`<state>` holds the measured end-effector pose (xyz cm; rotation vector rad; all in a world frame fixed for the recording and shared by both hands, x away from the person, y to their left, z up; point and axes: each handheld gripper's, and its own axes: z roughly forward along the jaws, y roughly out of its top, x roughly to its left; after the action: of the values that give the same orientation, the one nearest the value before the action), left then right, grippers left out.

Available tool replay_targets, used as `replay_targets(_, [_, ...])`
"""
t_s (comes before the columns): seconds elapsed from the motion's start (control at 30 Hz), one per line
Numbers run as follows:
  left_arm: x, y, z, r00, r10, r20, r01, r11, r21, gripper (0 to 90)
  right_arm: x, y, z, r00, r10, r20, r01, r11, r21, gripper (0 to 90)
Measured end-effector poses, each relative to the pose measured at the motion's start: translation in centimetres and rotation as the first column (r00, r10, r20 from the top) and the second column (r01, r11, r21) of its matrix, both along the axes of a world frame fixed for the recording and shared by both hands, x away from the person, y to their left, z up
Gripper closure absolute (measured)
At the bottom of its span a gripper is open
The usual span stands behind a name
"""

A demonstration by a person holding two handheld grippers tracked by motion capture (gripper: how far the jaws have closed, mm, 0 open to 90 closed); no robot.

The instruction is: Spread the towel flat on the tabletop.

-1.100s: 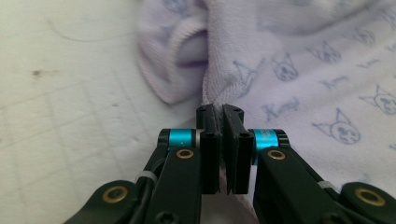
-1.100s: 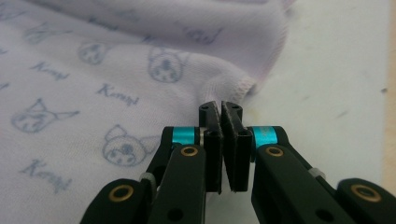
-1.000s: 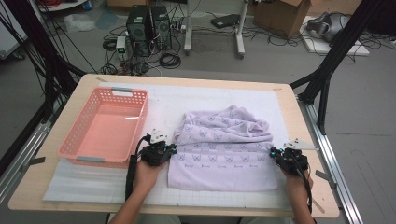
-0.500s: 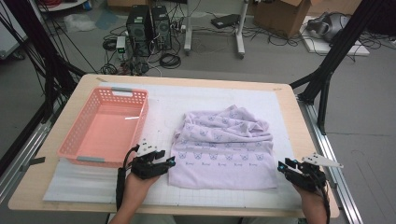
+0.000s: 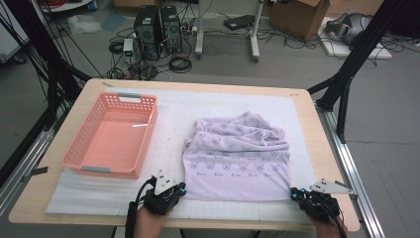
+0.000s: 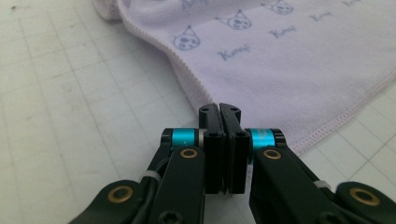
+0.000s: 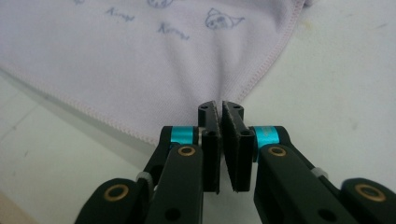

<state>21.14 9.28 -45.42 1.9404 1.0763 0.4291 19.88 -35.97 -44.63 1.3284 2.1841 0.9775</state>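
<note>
Lilac towel point(image 5: 236, 157) printed with small cat faces is lying on the white gridded mat point(image 5: 168, 119) covering the wooden counter point(image 5: 307, 119), its near half spread flat and its far half bunching into soft folds. Just to its left a pink plastic basket point(image 5: 112, 135) is sitting on the same mat, apart from the cloth. At the near edge, the left gripper point(image 5: 171, 192) is resting at the towel's near left corner, and the right gripper point(image 5: 302, 194) is resting at the near right corner, each held in a hand coming in from below. In the left gripper view the fingers point(image 6: 209, 122) are pressing together, having just been closing, with the towel's point(image 6: 280, 65) stitched corner running right up to their tips; whether cloth is pinched between them cannot be told. In the right gripper view the fingers point(image 7: 233, 122) are standing nearly shut with a thin slit between them, also having just been closing, and the corner of the towel point(image 7: 140, 70) is pointing down into their tips, again too hidden to tell whether it is caught
</note>
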Motion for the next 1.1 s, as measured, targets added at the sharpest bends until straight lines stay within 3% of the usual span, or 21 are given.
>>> replay_targets(0.2, [-2.3, 2.3, -0.1, 0.9987, -0.008, -0.051, 0.003, 0.9963, -0.086, 88.2, -2.5, -0.7, 0.1, 0.9992, 0.036, -0.019, -0.036, 0.9992, 0.020, 87.2])
replay_targets(0.33, [-3.7, 2.7, 0.2, 0.9984, -0.029, -0.049, 0.024, 0.9938, -0.109, 88.2, -4.4, -0.5, 0.3, 0.9973, 0.069, -0.024, -0.069, 0.9976, -0.006, 87.2])
replay_targets(0.4, [-4.3, 2.7, 0.2, 0.9975, -0.047, -0.053, 0.040, 0.9925, -0.116, 88.2, -5.2, -0.8, 0.4, 0.9974, 0.066, -0.028, -0.066, 0.9978, 0.004, 87.3])
replay_targets(0.5, [-5.0, 2.2, -0.2, 0.9949, -0.081, -0.060, 0.075, 0.9931, -0.091, 88.0, -6.0, -1.1, 0.3, 0.9980, 0.051, -0.037, -0.050, 0.9987, 0.006, 86.5])
replay_targets(0.53, [-5.0, 2.2, -0.1, 0.9959, -0.078, -0.044, 0.074, 0.9921, -0.101, 87.0, -6.1, -1.0, 0.2, 0.9987, 0.039, -0.035, -0.038, 0.9992, 0.011, 84.3])
replay_targets(0.6, [-4.6, 2.2, 0.4, 0.9986, -0.053, -0.005, 0.051, 0.9896, -0.134, 65.0, -6.0, -0.9, 0.4, 0.9991, 0.030, -0.028, -0.030, 0.9994, 0.015, 71.0])
replay_targets(0.67, [-3.9, 2.7, 0.9, 0.9984, -0.028, 0.049, 0.035, 0.9867, -0.159, 58.3, -5.6, -1.0, 0.6, 1.0000, 0.004, 0.000, -0.004, 0.9991, 0.043, 63.5])
replay_targets(0.7, [-3.2, 2.8, 1.0, 0.9984, -0.010, 0.055, 0.019, 0.9861, -0.165, 56.0, -5.3, -1.1, 0.7, 0.9998, -0.013, 0.014, 0.012, 0.9982, 0.058, 60.4])
replay_targets(0.77, [-1.7, 3.0, 1.2, 0.9991, 0.007, 0.043, 0.000, 0.9853, -0.171, 53.2, -4.5, -1.2, 0.8, 0.9981, -0.043, 0.045, 0.039, 0.9969, 0.068, 54.8])
replay_targets(0.83, [-0.2, 3.1, 1.2, 0.9991, 0.005, 0.042, 0.002, 0.9866, -0.163, 53.0, -3.9, -1.1, 0.8, 0.9971, -0.059, 0.049, 0.055, 0.9953, 0.079, 54.8])
replay_targets(0.9, [0.9, 3.2, 1.4, 0.9990, 0.003, 0.044, 0.006, 0.9824, -0.187, 52.2, -3.3, -0.8, 0.6, 0.9963, -0.072, 0.047, 0.069, 0.9957, 0.062, 55.2])
replay_targets(1.0, [1.5, 3.0, 1.0, 0.9991, 0.006, 0.041, 0.003, 0.9792, -0.203, 48.4, -2.5, -0.5, 0.3, 0.9962, -0.075, 0.046, 0.072, 0.9961, 0.051, 55.4])
replay_targets(1.1, [1.7, 2.6, 0.6, 0.9993, -0.031, 0.019, 0.034, 0.9840, -0.175, 49.6, -2.4, -0.6, 0.3, 0.9962, -0.067, 0.055, 0.064, 0.9958, 0.066, 55.5])
